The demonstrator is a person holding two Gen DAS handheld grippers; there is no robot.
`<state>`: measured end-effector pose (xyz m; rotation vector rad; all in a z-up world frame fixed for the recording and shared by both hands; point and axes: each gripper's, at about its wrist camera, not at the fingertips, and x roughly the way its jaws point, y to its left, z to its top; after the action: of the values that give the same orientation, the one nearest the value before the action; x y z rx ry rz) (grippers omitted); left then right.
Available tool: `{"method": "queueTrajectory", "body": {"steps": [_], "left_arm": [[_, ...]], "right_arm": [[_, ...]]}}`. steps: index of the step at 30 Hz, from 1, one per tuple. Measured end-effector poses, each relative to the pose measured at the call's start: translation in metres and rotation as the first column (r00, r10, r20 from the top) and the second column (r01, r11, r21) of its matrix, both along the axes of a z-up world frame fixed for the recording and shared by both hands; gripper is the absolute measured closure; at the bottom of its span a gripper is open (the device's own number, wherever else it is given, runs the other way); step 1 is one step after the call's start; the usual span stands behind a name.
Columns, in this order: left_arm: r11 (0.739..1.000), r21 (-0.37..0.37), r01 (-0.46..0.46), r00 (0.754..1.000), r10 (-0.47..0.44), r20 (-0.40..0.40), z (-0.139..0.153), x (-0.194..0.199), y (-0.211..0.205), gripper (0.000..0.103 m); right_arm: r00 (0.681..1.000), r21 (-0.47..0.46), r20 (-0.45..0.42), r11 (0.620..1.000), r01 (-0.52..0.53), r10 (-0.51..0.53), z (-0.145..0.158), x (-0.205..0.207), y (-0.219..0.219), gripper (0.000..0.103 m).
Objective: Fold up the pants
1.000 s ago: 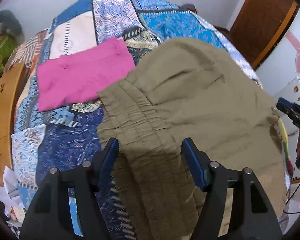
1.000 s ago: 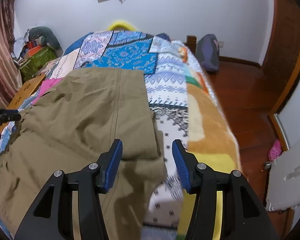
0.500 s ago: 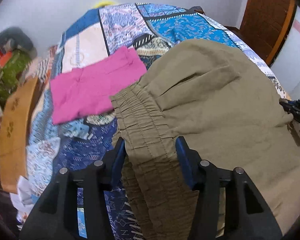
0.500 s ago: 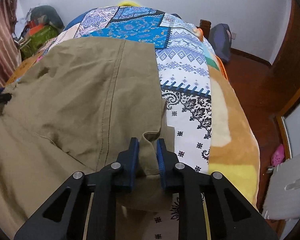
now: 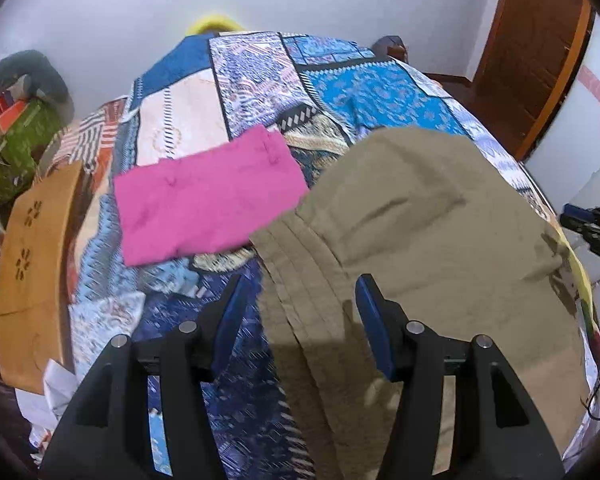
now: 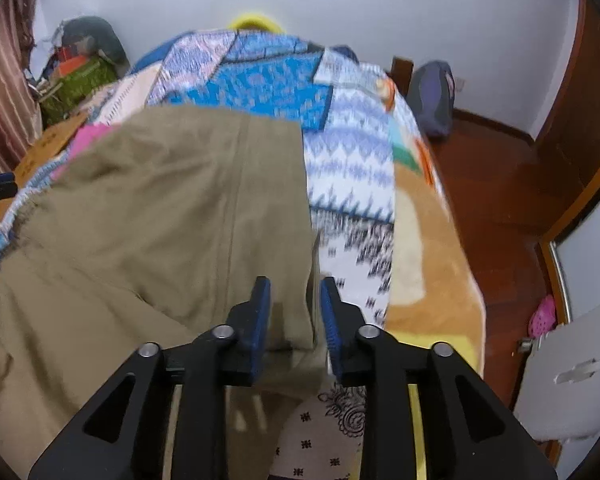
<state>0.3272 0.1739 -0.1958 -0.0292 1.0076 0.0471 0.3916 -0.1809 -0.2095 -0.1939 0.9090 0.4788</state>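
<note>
In front of you a bed under a blue patchwork quilt (image 5: 260,80), a folded bright pink cloth (image 5: 204,208) lying flat on it, a pale wooden board with flower cut-outs (image 5: 32,264) at its left side, a dark grey backpack (image 6: 434,100) on the reddish wooden floor (image 6: 496,184), a brown wooden door (image 5: 532,52) at your right

A patchwork-quilted bed (image 6: 352,184) fills a white-walled room (image 6: 380,12) with reddish wooden floor (image 6: 496,184).

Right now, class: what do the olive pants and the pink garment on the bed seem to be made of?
Olive pants: probably woven cotton, matte; soft creases and stitched rows at the waistband. Pink garment: probably similar matte cloth; lies flat, folded, faint wrinkles.
</note>
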Motion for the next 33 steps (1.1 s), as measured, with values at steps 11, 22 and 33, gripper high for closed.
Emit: {"method": "queueTrajectory", "body": {"steps": [11,22,33], "left_arm": [[0.992,-0.090,-0.085,0.992,0.076,-0.097,-0.039,0.065,0.031,0.036],[0.983,-0.173,-0.059,0.985,0.029,-0.168,-0.084,0.092,0.035,0.022],[0.984,-0.171,-0.058,0.986,0.030,-0.162,-0.091,0.102,0.030,0.044]], "right_arm": [[0.998,0.045,0.060,0.999,-0.004,0.001,0.018,0.065,0.029,0.049],[0.995,0.042,-0.084,0.998,-0.048,0.052,-0.034,0.145,0.075,0.049],[0.989,0.071,-0.111,0.994,-0.087,0.095,-0.053,0.162,0.096,0.068]]}}
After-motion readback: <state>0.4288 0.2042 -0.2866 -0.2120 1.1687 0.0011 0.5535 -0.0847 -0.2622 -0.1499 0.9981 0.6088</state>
